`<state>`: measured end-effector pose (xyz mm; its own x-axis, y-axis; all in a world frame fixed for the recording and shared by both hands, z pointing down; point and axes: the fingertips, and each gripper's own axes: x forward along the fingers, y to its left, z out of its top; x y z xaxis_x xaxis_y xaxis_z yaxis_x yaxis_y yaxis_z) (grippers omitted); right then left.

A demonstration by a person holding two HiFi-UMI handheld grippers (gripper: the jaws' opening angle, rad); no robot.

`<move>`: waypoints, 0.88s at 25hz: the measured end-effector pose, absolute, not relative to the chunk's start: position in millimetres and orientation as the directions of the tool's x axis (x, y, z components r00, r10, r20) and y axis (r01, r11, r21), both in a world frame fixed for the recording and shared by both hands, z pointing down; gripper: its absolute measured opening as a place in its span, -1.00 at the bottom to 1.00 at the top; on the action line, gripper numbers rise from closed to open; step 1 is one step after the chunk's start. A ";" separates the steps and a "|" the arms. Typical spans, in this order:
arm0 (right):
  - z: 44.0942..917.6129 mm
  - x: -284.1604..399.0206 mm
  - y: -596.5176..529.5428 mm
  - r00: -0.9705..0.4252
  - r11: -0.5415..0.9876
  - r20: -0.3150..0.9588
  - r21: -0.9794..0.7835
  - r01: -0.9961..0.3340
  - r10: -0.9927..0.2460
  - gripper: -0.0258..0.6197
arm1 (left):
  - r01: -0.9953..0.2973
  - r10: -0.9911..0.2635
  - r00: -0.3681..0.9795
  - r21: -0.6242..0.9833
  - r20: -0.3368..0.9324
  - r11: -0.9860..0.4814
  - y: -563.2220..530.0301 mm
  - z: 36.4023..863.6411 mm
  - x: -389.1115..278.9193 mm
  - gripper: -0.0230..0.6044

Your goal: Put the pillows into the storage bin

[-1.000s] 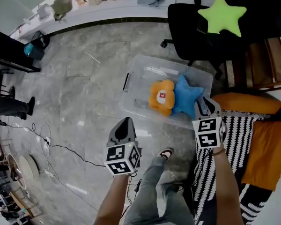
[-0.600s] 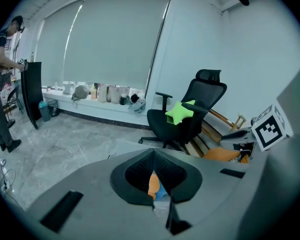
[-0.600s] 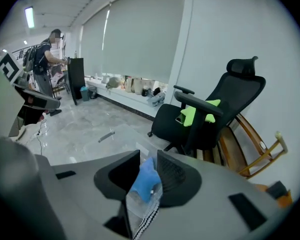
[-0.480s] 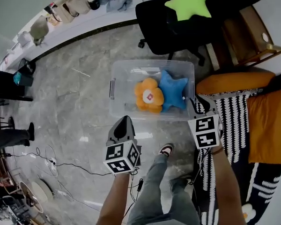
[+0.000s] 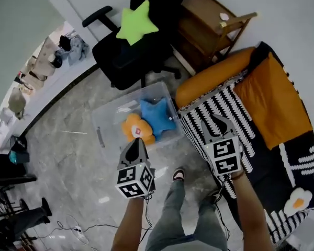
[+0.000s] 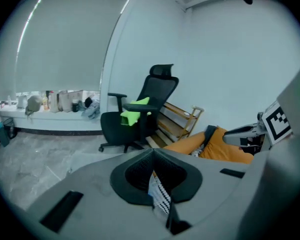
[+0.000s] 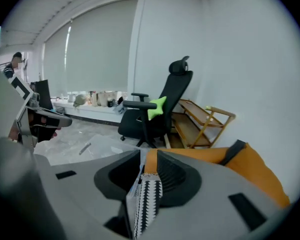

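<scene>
In the head view a clear storage bin sat on the grey floor at centre frame, with an orange flower pillow and a blue star pillow lying side by side inside it, touching each other. A third pillow, a green star pillow, rested on the seat of a black office chair in the upper middle of the frame, well apart from the bin. The left gripper was held just below the bin in the picture, its jaws closed together to a point with nothing gripped. The right gripper was held at centre right, over a black-and-white striped cover beside the bin's right end; its jaws stood only narrowly apart, and its own view showed just the striped cloth and an orange cushion through the gap, nothing clamped. A wooden rack stood against the wall at the top, right of the chair.
</scene>
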<state>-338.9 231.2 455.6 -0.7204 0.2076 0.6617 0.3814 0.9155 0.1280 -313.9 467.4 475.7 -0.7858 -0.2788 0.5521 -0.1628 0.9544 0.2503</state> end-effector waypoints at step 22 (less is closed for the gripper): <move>356.8 51.0 -149.4 -0.546 0.799 0.620 0.240 -0.551 -0.563 -0.58 | -0.882 -0.856 -0.207 0.288 0.475 0.373 4.4 410.5 -166.7 -0.91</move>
<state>51.0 -149.4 356.8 -0.5462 -0.5629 0.6204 -0.5512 0.7992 0.2398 -166.7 4.4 410.5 -0.2067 -0.8556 0.4746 -0.8819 0.3730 0.2884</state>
